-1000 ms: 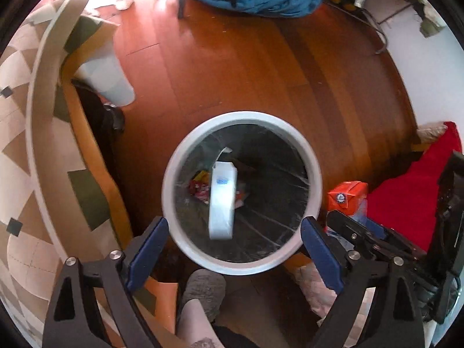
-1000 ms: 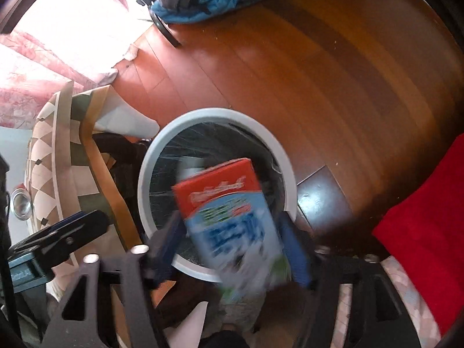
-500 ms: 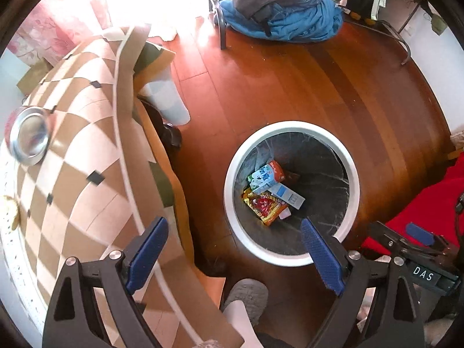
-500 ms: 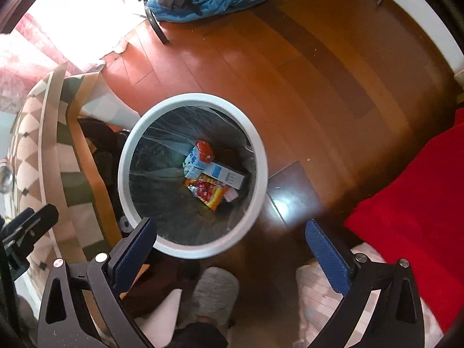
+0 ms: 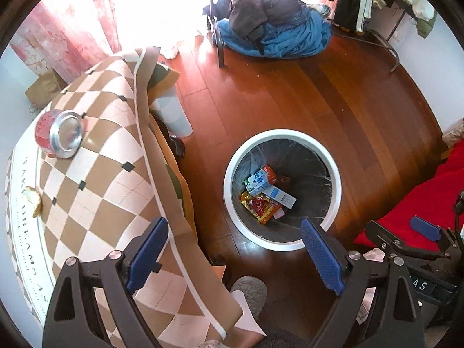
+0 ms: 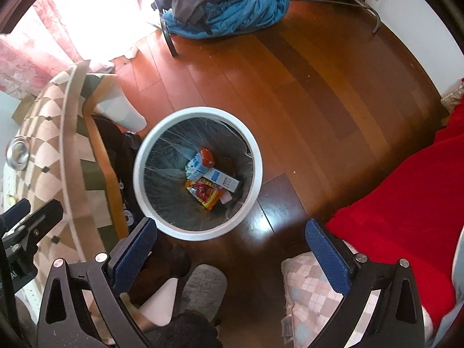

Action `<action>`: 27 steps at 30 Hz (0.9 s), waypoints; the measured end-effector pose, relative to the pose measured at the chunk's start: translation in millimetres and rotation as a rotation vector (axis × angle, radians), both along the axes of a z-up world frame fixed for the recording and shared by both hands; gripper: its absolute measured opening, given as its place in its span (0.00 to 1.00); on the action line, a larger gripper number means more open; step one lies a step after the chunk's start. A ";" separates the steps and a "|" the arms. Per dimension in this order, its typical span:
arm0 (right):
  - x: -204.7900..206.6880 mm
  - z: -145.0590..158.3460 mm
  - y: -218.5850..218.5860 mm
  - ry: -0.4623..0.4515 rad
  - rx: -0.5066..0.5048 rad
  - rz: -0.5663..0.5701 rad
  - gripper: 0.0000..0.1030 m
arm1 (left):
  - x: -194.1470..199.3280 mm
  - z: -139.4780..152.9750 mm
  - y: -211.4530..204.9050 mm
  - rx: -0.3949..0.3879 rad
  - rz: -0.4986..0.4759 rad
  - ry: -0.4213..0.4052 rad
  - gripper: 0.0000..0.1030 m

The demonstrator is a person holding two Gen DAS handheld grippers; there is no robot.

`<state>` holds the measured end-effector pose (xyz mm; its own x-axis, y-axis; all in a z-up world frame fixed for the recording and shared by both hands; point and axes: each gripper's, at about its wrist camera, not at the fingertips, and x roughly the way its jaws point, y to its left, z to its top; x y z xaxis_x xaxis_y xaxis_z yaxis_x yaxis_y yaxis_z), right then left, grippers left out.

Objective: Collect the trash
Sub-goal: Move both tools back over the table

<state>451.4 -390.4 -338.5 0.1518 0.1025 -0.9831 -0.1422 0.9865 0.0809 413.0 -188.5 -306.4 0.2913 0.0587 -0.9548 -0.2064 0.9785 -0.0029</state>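
A white-rimmed bin point(image 5: 232, 156) point(image 6: 139, 162) with a clear liner stands on the wood floor. Inside lie a red-topped milk carton point(image 5: 261, 179) point(image 6: 201, 162), a white and blue box point(image 5: 279, 198) point(image 6: 224, 181) and a red and yellow snack wrapper point(image 5: 259, 207) point(image 6: 206, 192). My left gripper point(image 5: 235, 253) hangs open above the table edge and the bin's near rim, holding nothing. My right gripper point(image 6: 232, 253) is open and empty over the floor just in front of the bin. On the checked tablecloth point(image 5: 95, 179) a red can point(image 5: 59, 133) and a brown scrap point(image 5: 33, 201) remain.
A blue bedding pile point(image 5: 275, 34) point(image 6: 229, 8) lies on the floor at the back by a metal frame leg point(image 5: 216, 29). Red fabric point(image 6: 406, 191) covers the right side. A person's slippered foot point(image 6: 203, 287) stands near the bin. Pink curtains point(image 5: 66, 26) hang at far left.
The white box fell from my left gripper and the milk carton from my right, both now in the bin. Both grippers have risen and drawn back; the left now sees the tabletop.
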 end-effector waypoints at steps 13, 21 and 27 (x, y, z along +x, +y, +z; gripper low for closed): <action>-27.4 131.6 32.2 -0.181 0.094 0.036 1.00 | -45.5 92.7 35.3 -0.012 0.041 -0.171 0.91; -40.7 179.2 133.2 -0.214 0.172 0.188 1.00 | -83.3 130.9 120.2 0.074 0.192 -0.246 0.91; -43.6 152.1 272.3 -0.174 0.127 0.440 1.00 | -126.7 96.3 232.1 0.115 0.392 -0.205 0.91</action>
<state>407.8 -118.0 -186.3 0.2282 0.3112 -0.9225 -0.5653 0.8138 0.1348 286.3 43.6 -210.1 0.4083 0.3042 -0.8606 -0.5680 0.8227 0.0213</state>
